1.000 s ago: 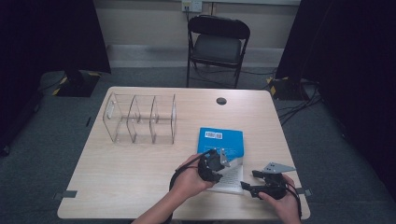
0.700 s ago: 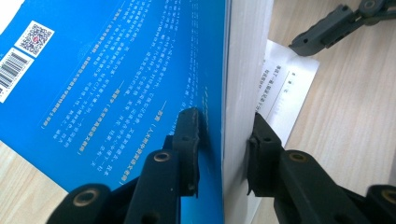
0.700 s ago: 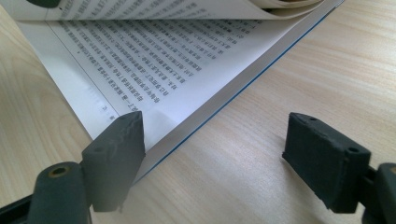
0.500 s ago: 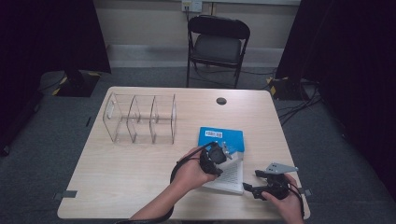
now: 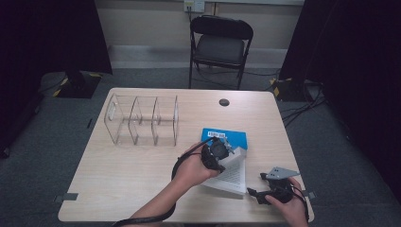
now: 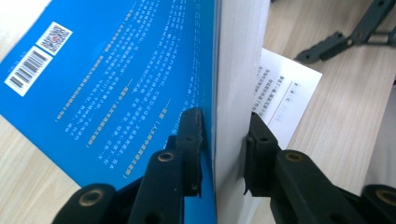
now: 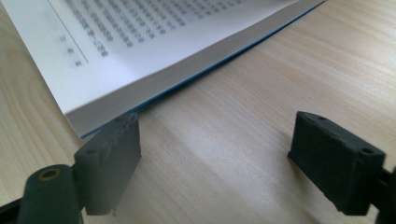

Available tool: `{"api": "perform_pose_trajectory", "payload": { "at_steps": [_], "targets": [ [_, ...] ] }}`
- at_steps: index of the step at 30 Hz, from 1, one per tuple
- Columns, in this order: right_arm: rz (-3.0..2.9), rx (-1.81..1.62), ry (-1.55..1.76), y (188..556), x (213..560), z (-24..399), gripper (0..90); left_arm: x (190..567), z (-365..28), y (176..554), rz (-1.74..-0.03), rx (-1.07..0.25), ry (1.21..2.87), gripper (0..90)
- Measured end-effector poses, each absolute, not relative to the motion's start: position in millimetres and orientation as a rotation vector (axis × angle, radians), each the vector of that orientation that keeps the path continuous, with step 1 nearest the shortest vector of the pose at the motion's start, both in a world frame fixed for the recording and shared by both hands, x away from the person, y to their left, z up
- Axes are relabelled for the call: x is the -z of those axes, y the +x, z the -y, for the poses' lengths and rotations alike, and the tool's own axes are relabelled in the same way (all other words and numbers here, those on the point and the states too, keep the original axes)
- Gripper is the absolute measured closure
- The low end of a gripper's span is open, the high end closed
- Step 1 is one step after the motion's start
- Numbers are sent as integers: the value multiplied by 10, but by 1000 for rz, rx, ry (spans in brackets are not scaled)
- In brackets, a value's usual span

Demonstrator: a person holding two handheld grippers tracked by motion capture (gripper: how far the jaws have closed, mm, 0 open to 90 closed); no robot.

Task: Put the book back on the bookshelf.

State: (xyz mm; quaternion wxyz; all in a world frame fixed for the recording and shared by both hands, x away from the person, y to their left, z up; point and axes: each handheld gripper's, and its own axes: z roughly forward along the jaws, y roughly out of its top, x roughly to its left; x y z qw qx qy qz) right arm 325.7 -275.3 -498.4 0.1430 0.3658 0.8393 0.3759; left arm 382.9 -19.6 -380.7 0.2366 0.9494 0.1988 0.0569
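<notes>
A blue-covered book [image 5: 232, 137] lies open on the table, white text pages [image 5: 231, 176] spread toward me. My left gripper [image 5: 221, 152] is shut on the cover together with a thick sheaf of pages, holding them raised on edge. In the left gripper view the left gripper [image 6: 224, 135] has one pad on the blue cover [image 6: 116, 79] and the other on the white page block. My right gripper [image 5: 253, 194] rests low by the book's near right corner. Its jaws have just been opening, and in the right gripper view the right gripper [image 7: 215, 140] has bare wood between them, the book [image 7: 140, 46] just beyond.
A clear acrylic divider rack [image 5: 142, 120] stands at the table's left rear. A small black round disc [image 5: 224, 102] sits near the far edge. A black folding chair [image 5: 220, 45] stands behind the table [image 5: 118, 189]. Dark curtains hang on both sides.
My left hand has lifted the gripped cover and pages upward and away from me. The right gripper stayed in place and its jaws spread wider.
</notes>
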Motion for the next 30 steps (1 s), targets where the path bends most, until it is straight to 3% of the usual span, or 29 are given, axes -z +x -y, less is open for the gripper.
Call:
{"api": "perform_pose_trajectory", "payload": {
  "at_steps": [25, 30],
  "targets": [
    [-2421, -1050, 1007, 3244, 5003, 2591, 127, 3614, 224, 3946, -631, -112, 2599, 742],
    [-2400, -1071, 1013, 3253, 4996, 2553, 207, 3627, 221, 3935, -619, -115, 2603, 742]
  ]
}}
